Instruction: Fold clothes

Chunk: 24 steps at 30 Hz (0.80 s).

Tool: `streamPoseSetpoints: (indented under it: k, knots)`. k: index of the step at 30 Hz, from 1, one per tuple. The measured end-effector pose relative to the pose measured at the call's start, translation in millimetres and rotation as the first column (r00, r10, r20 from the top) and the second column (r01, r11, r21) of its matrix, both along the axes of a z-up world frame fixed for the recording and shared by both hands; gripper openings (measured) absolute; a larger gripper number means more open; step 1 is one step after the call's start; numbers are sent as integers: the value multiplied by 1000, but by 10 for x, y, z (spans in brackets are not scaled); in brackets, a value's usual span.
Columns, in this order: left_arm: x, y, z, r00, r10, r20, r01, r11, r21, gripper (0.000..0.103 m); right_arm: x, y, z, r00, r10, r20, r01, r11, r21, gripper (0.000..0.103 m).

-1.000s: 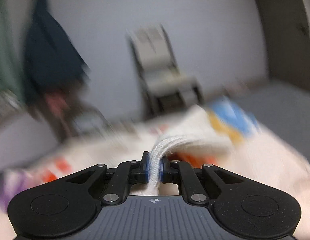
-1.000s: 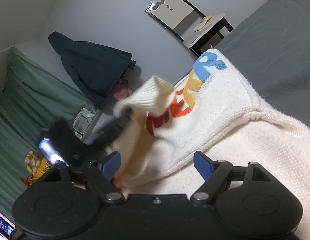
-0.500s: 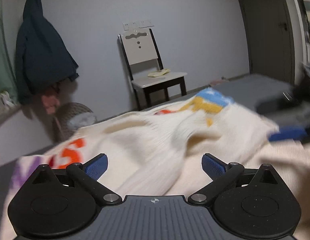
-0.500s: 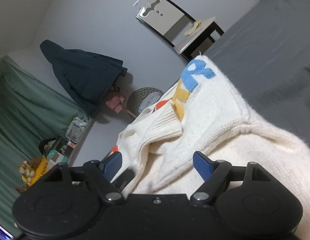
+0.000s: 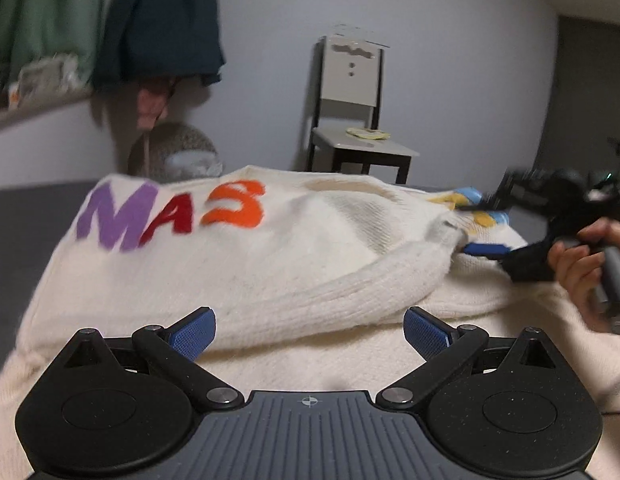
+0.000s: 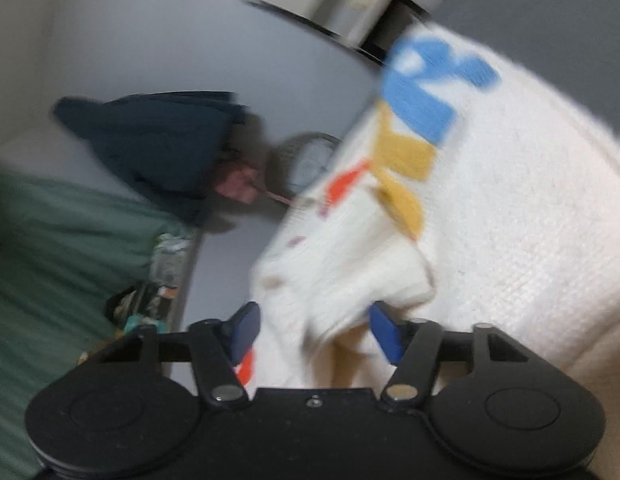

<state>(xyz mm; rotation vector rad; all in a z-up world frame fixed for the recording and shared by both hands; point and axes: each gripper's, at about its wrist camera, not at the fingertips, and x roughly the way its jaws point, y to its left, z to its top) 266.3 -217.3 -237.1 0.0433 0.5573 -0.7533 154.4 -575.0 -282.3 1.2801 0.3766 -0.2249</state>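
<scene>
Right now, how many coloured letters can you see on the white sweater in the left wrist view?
5: purple M, red A, orange S, and yellow and blue letters at the right. Folds may hide others.

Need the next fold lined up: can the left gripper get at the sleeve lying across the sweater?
Probably yes. The left gripper is wide open and empty, the sleeve lies just ahead between its fingers, nothing covering it.
</scene>
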Motion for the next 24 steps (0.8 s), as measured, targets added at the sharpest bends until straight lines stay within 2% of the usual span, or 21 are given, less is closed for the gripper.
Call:
streamPoseSetpoints:
  k: [1,2,3,5,7,8,9,11,12,13,14,15,16,17,19,20,22,24]
  knots:
    - [26,48,-20,1000,5,-15,-6,1000,-21,101,44,-20,-35,1000,-20,-21,21,1000,16,24]
    - [48,89,-35,1000,11,-24,-12,999,-37,101,71,-35,-54,998,-43,-38,44,999,18,14]
    - [66,157,-47,999,20,-25,-21,999,-41,101,88,-42,-37,997,-63,-52,63,998,-5,9]
    - [103,276,-62,999,46,-13,-46,999,-19,101,58,50,159,997,-70,-43,62,984,-165,8]
    - [184,374,-83,998,64,-11,-64,998,9,101,14,192,374,997,-69,-37,52,936,-349,7]
    - [245,424,-84,997,72,-19,-72,997,14,101,16,255,404,995,-69,-72,34,917,-397,7]
    - [316,478,-79,996,80,-31,-80,997,13,101,36,286,384,990,-67,-126,11,914,-405,8]
    - [462,586,-24,995,88,-54,-89,996,-16,101,85,254,253,976,-32,-216,-48,933,-356,12]
    - [555,628,19,994,90,-60,-92,995,-29,101,78,225,198,972,-11,-235,-67,943,-325,31]
    - [659,664,69,994,92,-62,-95,995,-38,101,46,194,161,972,7,-236,-79,951,-298,42]
    - [763,699,119,994,94,-64,-97,994,-47,101,1,181,176,974,24,-227,-93,950,-297,45]
    - [889,712,180,994,96,-60,-99,994,-46,101,-54,182,231,976,41,-212,-108,942,-317,54]
    - [1025,697,234,994,100,-53,-102,994,-31,101,-82,176,317,976,53,-210,-128,924,-361,62]
    - [1159,674,280,993,106,-47,-107,994,-12,101,-89,166,427,974,62,-217,-151,893,-423,66]
    - [1429,627,373,993,117,-36,-116,993,26,103,-79,139,648,967,77,-241,-200,818,-539,76]
    - [1556,568,410,992,123,-31,-121,991,54,103,-24,109,759,959,82,-272,-235,768,-595,77]
    - [1820,380,440,991,135,-10,-132,979,157,103,144,22,931,932,76,-354,-313,662,-681,83]
    - [2059,246,413,988,153,2,-149,959,241,103,355,-93,1011,889,66,-453,-409,559,-721,87]
